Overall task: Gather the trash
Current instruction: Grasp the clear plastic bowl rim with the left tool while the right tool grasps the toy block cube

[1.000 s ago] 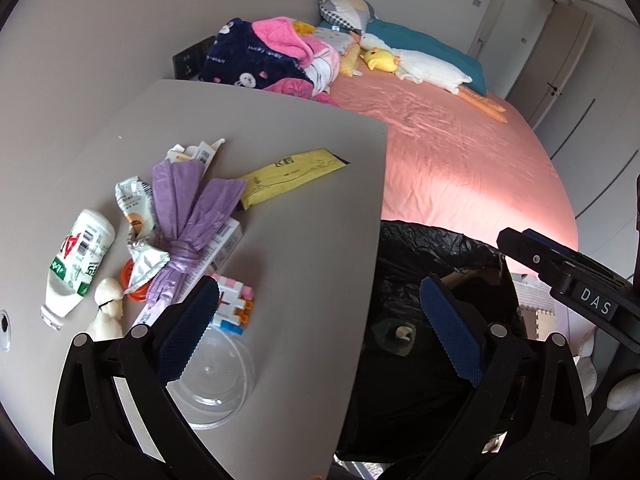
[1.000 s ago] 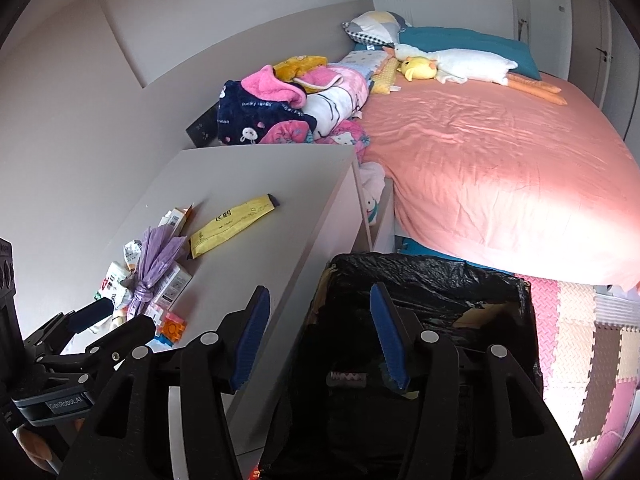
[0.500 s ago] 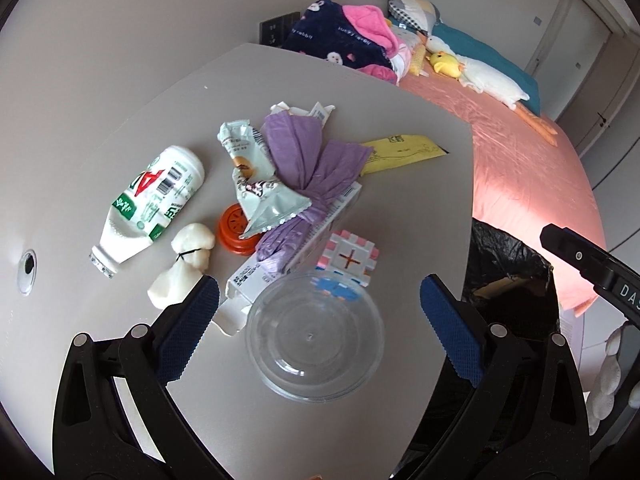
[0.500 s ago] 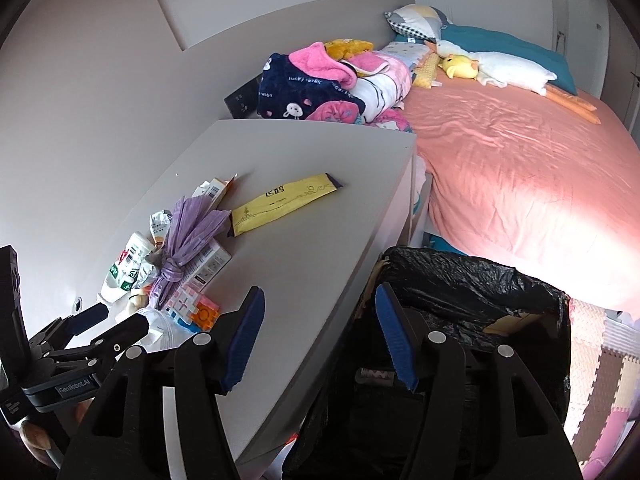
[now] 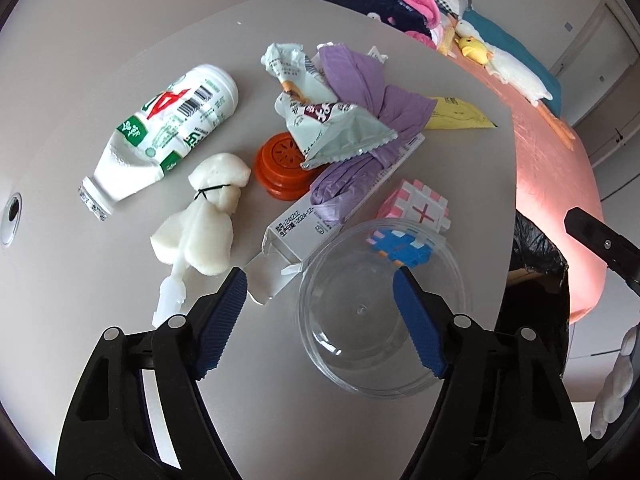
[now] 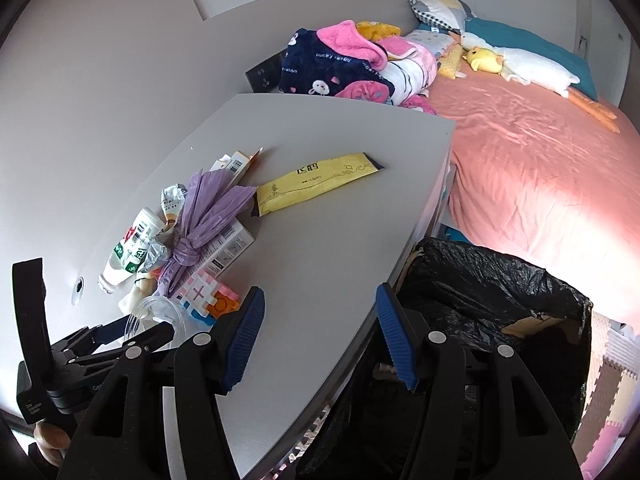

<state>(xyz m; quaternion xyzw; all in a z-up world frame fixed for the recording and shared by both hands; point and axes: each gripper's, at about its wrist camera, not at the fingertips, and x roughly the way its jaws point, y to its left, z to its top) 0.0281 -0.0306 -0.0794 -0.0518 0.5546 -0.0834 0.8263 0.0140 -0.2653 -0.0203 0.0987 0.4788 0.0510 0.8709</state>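
Trash lies on the grey table: a white bottle, a white knotted bag, an orange cap, a crumpled wrapper, a purple knotted bag, a long white carton, a clear plastic lid and a yellow packet. My left gripper is open and empty, low over the clear lid and carton end. My right gripper is open and empty above the table's front edge, beside the black-lined bin.
A pink and blue block toy sits by the lid. A pink bed with piled clothes and plush toys lies beyond the table. Foam floor mats are at the right. A cable hole is in the table.
My left gripper swung from over the bin to the table's trash pile and came down close over the clear lid. My right gripper shifted left toward the table edge.
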